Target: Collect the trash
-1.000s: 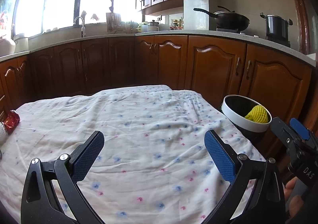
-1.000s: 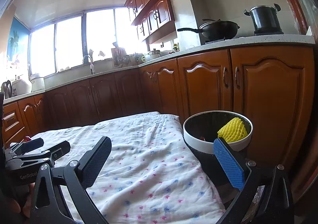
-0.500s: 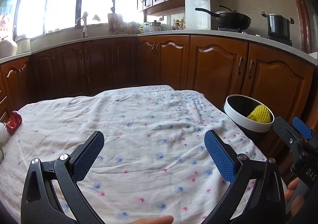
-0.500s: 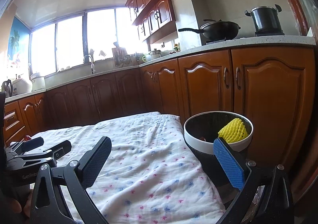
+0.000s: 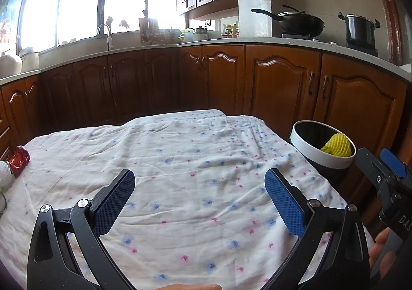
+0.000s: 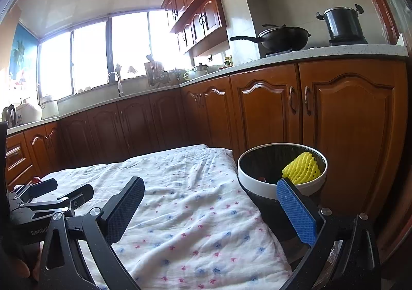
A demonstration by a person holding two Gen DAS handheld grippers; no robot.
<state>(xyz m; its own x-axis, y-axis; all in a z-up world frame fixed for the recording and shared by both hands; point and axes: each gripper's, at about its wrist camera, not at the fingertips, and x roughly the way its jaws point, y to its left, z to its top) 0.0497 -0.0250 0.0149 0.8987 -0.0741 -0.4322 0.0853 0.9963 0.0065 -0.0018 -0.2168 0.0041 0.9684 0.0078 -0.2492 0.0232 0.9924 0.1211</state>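
Left gripper (image 5: 199, 187) fingers wide, empty, over desk (image 5: 193, 161). Right gripper (image 6: 209, 201) wide too, empty, parked by bin (image 6: 257, 181) lower right, probably post-drop: yellow net (image 6: 301, 169) inside. Red wrapper (image 5: 19, 160) and white net (image 5: 5, 171) left edge, likely next.

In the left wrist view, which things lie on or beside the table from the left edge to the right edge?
White foam net → red wrapper → flowered tablecloth → trash bin with yellow foam net inside → right gripper.
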